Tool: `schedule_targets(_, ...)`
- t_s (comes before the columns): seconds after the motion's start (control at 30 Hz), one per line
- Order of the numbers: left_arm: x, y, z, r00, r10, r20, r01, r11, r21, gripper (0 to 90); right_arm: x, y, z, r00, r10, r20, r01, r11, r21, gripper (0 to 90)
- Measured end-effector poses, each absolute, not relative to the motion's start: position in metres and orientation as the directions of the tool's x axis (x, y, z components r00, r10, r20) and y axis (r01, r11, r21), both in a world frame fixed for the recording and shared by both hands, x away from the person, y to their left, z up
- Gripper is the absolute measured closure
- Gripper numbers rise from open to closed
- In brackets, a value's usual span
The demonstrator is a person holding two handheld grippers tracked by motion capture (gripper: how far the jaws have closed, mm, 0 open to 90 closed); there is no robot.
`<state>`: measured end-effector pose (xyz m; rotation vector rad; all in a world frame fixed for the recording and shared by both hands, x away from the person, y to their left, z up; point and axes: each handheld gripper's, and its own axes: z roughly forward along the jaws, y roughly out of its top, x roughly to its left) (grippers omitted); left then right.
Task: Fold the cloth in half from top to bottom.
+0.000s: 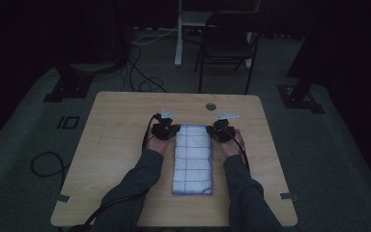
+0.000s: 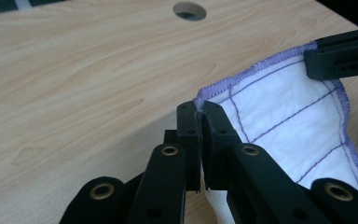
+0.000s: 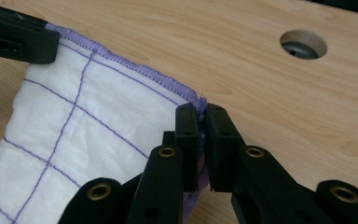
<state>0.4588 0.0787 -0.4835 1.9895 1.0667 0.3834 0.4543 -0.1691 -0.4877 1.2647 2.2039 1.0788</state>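
I have the cloth (image 1: 192,159) lying folded in a long strip at the middle of the table (image 1: 116,125). My left gripper (image 2: 198,112) is clamped on its far left corner, and my right gripper (image 3: 200,112) is clamped on the far right corner. Both grasps look complete. The far edge is slightly raised. I judge the next fold toward the near end remains.
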Motion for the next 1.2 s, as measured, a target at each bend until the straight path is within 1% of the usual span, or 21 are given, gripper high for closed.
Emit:
schedule_targets(0.4,0.452,0.078,-0.456,0.618,0.782,-0.083,0.489,-0.3,0.819,87.5,0.444,-0.173,-0.46,-0.534,0.845,0.016,0.5,0.301,0.812,85.5)
schedule_targets(0.73,0.441,0.08,-0.454,0.632,0.771,-0.077,0.477,-0.309,0.823,87.4,0.436,-0.174,-0.46,-0.541,0.841,0.012,0.492,0.305,0.816,85.5)
schedule_targets(1.0,0.429,0.085,-0.457,0.631,0.769,-0.1,0.476,-0.283,0.833,87.4,0.421,-0.174,-0.461,-0.558,0.829,0.014,0.472,0.304,0.827,85.5)
schedule_targets(1.2,0.419,0.088,-0.454,0.641,0.762,-0.099,0.464,-0.281,0.84,87.4,0.412,-0.174,-0.456,-0.57,0.822,0.004,0.453,0.311,0.836,85.5)
